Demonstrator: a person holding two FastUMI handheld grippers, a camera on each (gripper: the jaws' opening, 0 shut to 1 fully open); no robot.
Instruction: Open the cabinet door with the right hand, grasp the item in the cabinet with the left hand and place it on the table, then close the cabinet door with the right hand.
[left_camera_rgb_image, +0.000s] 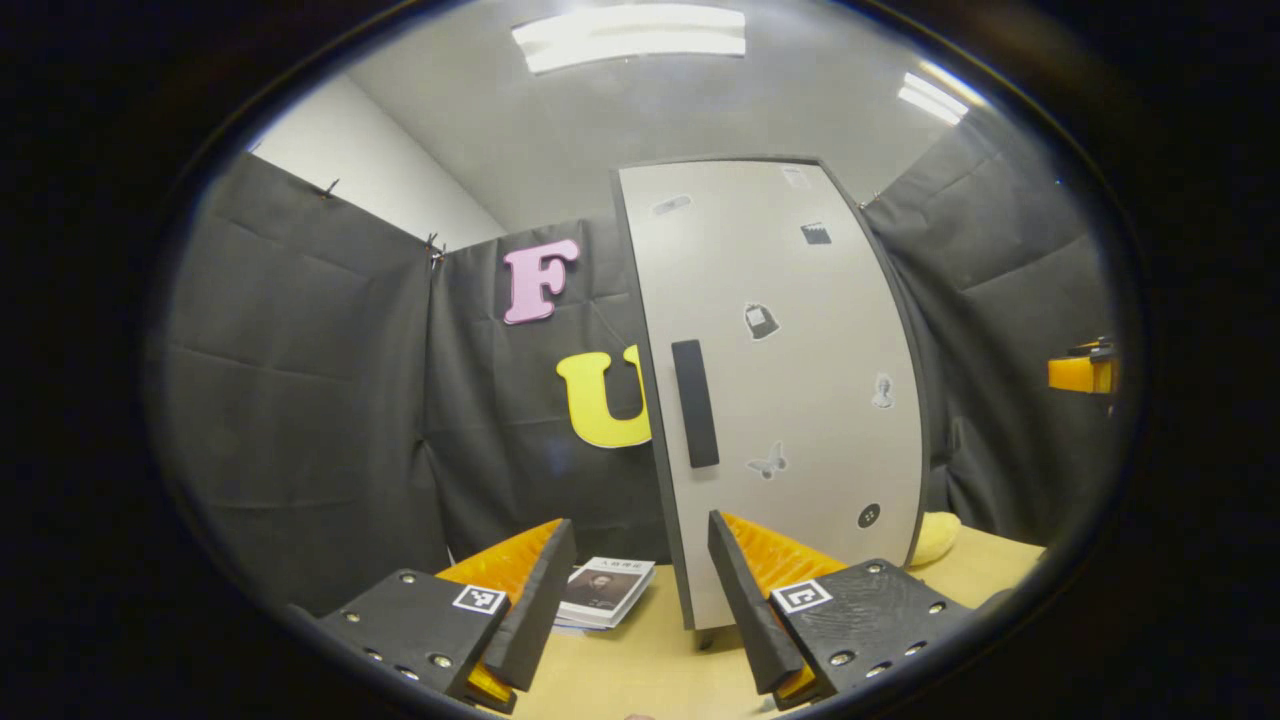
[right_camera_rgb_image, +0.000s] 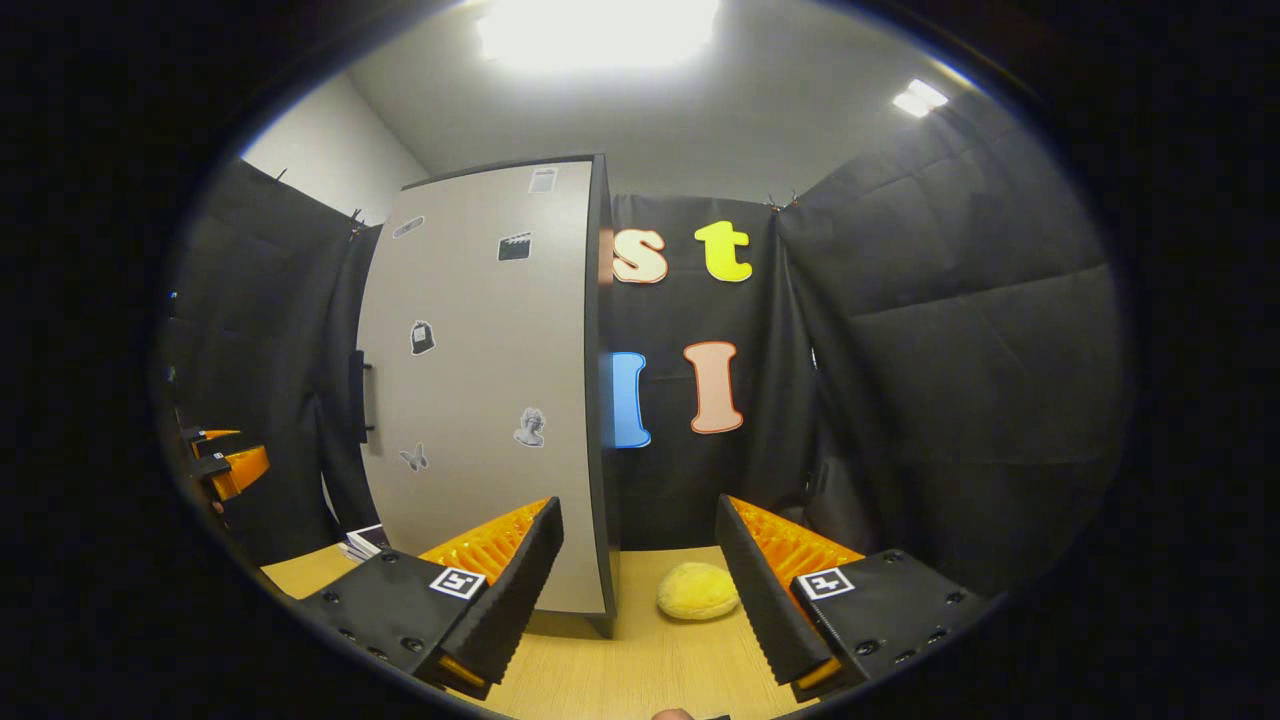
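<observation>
Cabinet door (left_camera_rgb_image: 790, 390): shut, upright, tall axis vertical; small stickers scattered on its pale face.
Handle (left_camera_rgb_image: 695, 402): dark vertical bar near the door's left edge in the left gripper view; in the right gripper view it shows edge-on at the door's far side.
Left gripper (left_camera_rgb_image: 632, 575): fingers spread wide, holding nothing, aimed at the handle side of the cabinet.
Right gripper (right_camera_rgb_image: 636, 565): fingers spread wide, holding nothing, aimed at the cabinet's right edge.
Booklets (left_camera_rgb_image: 606, 592): small stack flat on the wooden table (left_camera_rgb_image: 650, 670), left of the cabinet; cover text too small to read.
Yellow plush (right_camera_rgb_image: 698, 590): on the table just right of the cabinet; a sliver in the left gripper view.
Item inside: hidden behind the door.
</observation>
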